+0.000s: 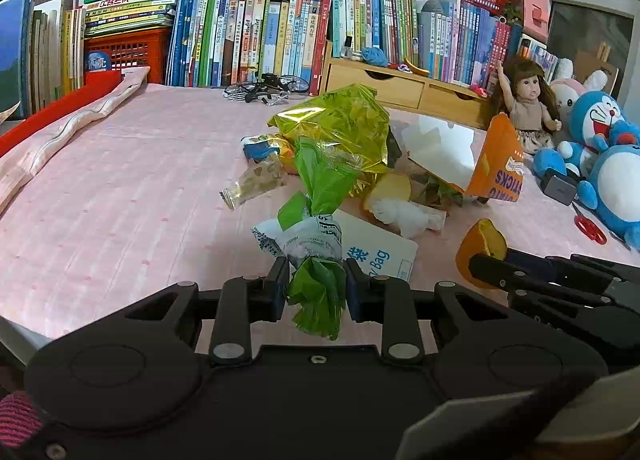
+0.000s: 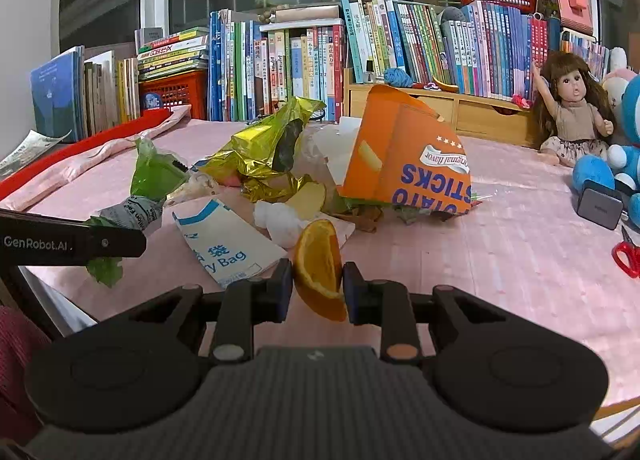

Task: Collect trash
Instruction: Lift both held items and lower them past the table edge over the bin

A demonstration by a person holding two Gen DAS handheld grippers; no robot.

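Green plastic wrapper (image 1: 318, 292) sits pinched in the left gripper (image 1: 316, 286), an orange wedge (image 2: 320, 270) clamped in the right gripper (image 2: 314, 288), both near the trash pile (image 2: 280, 164). Keep both grips firm while carrying, since a bin isn't visible

A row of upright books (image 2: 400, 44) lines the back at 12 o'clock, with a red basket (image 2: 174, 90) at 10 o'clock. A wooden drawer unit (image 2: 460, 108) stands before the books. A doll (image 2: 574, 112) sits at 2 o'clock, blue plush toys (image 1: 600, 148) and red scissors (image 2: 628, 252) at 3 o'clock.
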